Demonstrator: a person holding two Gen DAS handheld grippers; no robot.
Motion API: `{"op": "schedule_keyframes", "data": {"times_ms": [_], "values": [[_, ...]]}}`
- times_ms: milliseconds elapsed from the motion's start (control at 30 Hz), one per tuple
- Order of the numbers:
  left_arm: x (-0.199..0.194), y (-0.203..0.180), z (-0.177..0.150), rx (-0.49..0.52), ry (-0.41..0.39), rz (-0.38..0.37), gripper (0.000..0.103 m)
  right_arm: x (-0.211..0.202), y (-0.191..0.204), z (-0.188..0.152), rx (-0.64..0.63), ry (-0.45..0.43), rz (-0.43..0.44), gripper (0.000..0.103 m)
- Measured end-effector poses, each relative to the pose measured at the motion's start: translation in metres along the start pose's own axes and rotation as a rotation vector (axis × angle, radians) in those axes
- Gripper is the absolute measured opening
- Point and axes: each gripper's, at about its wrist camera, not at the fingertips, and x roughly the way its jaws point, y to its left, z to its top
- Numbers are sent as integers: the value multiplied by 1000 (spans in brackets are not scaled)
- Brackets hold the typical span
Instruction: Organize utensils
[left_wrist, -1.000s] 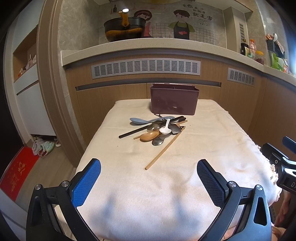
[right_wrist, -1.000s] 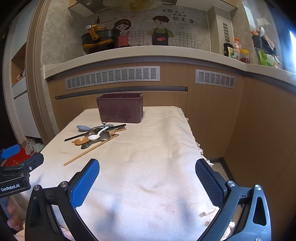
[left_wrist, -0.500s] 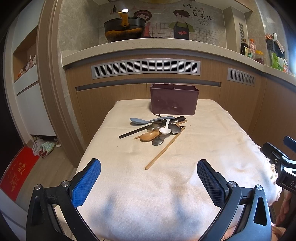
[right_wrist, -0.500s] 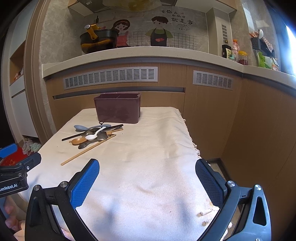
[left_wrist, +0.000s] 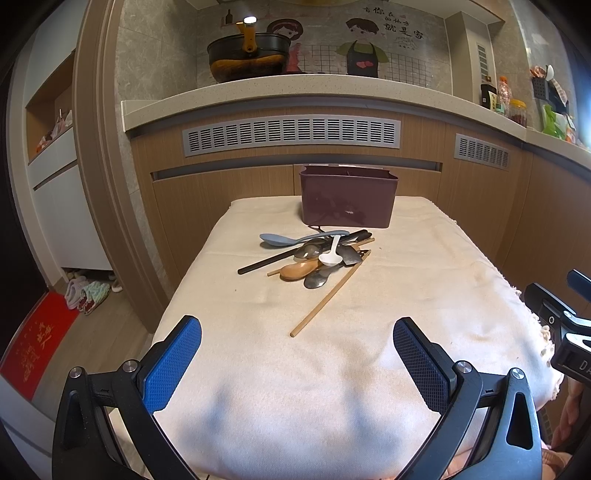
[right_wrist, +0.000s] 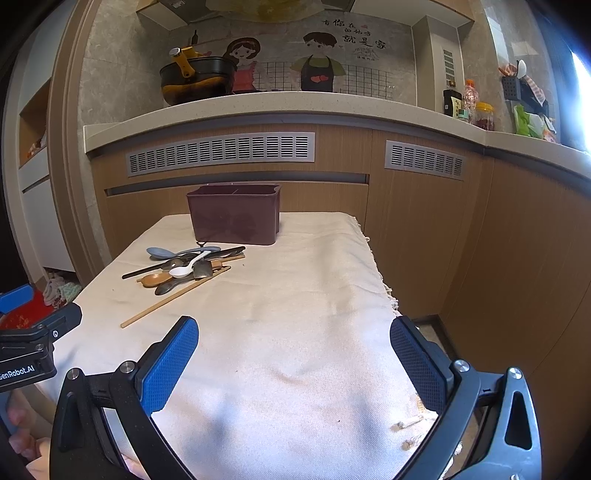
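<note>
A pile of utensils lies mid-table on the cream cloth: a blue spoon, a white spoon, a wooden spoon, metal spoons, a black chopstick and a wooden chopstick. The pile also shows in the right wrist view. A dark maroon utensil box stands behind it, also seen in the right wrist view. My left gripper is open and empty above the near cloth. My right gripper is open and empty over the table's near right part.
The cloth-covered table stands against a wooden counter front. The right cloth edge has a fringe beside the floor gap. A red mat and slippers lie on the floor at the left.
The right gripper has shifted slightly, so the box and utensil pile sit a little further left and lower in its view. The left gripper has barely moved.
</note>
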Motion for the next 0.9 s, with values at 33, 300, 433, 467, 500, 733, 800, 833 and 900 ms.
{"op": "schedule_keyframes", "data": {"times_ms": [33, 300, 433, 467, 500, 733, 800, 833, 900], "values": [[-1, 0, 0, 1, 0, 1, 103, -1, 0, 0, -1, -2, -2, 103], [1, -1, 0, 1, 4, 6, 103, 0, 1, 0, -4, 5, -5, 103], [1, 1, 1, -7, 7, 9, 103, 1, 0, 1, -3, 7, -7, 103], [1, 1, 0, -8, 7, 10, 103, 1, 0, 1, -4, 7, -8, 103], [1, 1, 1, -9, 8, 10, 103, 1, 0, 1, -3, 7, -8, 103], [3, 3, 1, -9, 17, 11, 103, 4, -2, 1, 3, 19, -7, 103], [4, 3, 2, -5, 14, 15, 103, 7, -2, 2, -8, 25, 0, 103], [5, 4, 2, -3, 15, 14, 103, 8, -1, 3, -20, 27, 1, 103], [9, 4, 5, 7, 21, 4, 103, 14, 1, 7, -52, 28, -4, 103]]}}
